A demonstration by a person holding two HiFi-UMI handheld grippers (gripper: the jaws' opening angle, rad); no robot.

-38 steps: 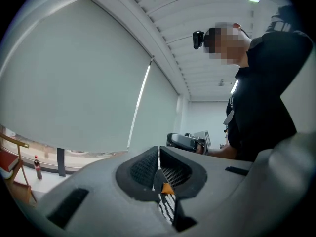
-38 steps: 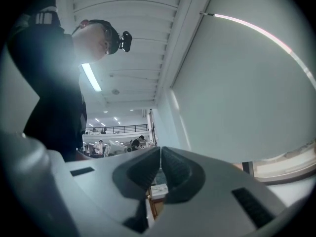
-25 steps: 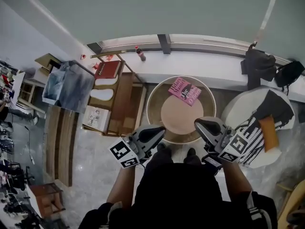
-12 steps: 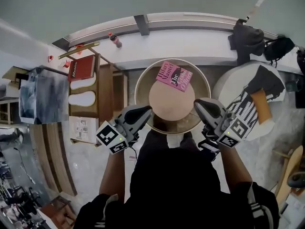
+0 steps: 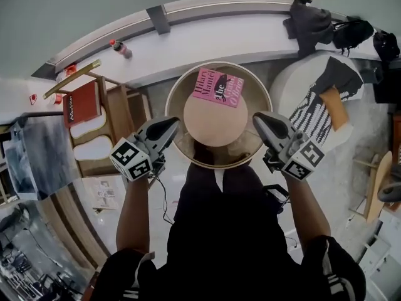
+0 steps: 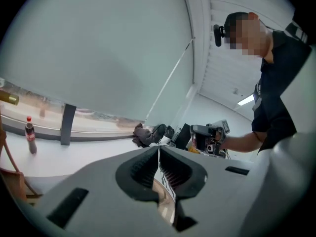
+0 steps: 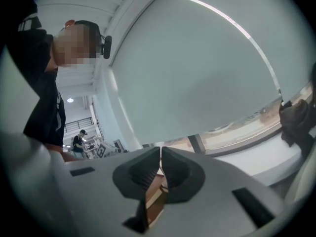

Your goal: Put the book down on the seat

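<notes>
A pink book lies flat on the round seat, on its far side, where it overlaps the far edge of the tan cushion and reaches toward the raised rim. The person stands at the near side of the seat with a tool in each hand. In the head view the left gripper shows by the seat's left rim and the right gripper by its right rim. Both are well apart from the book. Each gripper view shows the jaws pressed together with nothing between them, on the left gripper as on the right gripper: both tools are clenched and empty. A long white ledge curves behind the seat, with a small bottle standing on it at the left and dark bags heaped on it at the right. Left of the seat a wooden shelf carries a red book. To the right a second round chair bears a black-and-white patterned cloth and an orange cushion.
</notes>
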